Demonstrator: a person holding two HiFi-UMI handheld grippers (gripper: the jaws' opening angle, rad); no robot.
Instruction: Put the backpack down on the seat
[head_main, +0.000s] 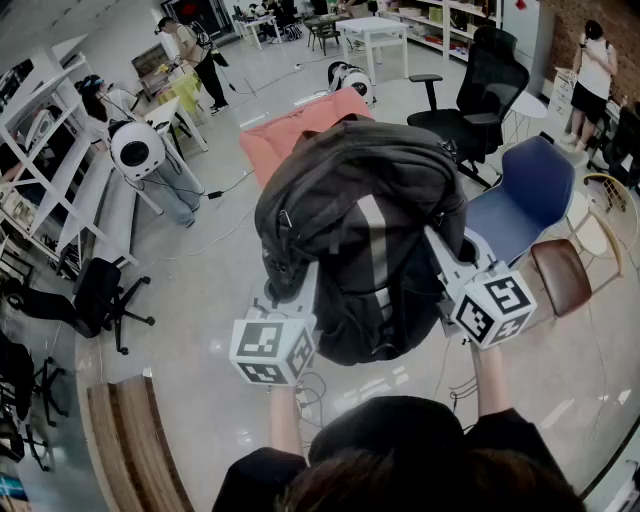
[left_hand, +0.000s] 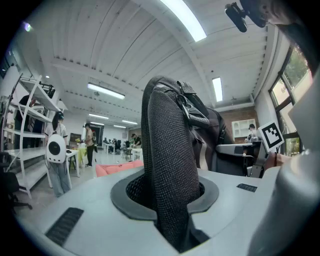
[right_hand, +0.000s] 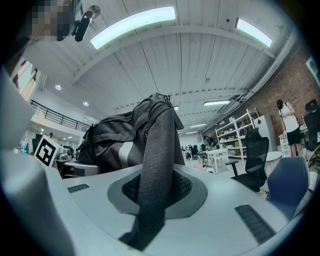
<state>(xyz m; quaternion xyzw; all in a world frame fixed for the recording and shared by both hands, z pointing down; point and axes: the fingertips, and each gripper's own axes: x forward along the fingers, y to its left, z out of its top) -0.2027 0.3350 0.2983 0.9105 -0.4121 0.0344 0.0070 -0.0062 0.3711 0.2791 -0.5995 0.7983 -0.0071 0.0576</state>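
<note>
One backpack (head_main: 360, 220) hangs off left gripper (head_main: 293, 290) and right gripper (head_main: 443, 255), apparently.

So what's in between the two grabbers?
The backpack hangs between the left gripper and the right gripper, each shut on a mesh strap; the head view shows it.

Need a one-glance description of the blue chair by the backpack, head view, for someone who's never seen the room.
Find the dark backpack held up in the middle of the head view. Directly to its right stands the blue chair, with a black office chair beyond it and a brown seat nearer the camera. It is the only blue one, a smooth one-piece shell.
</note>
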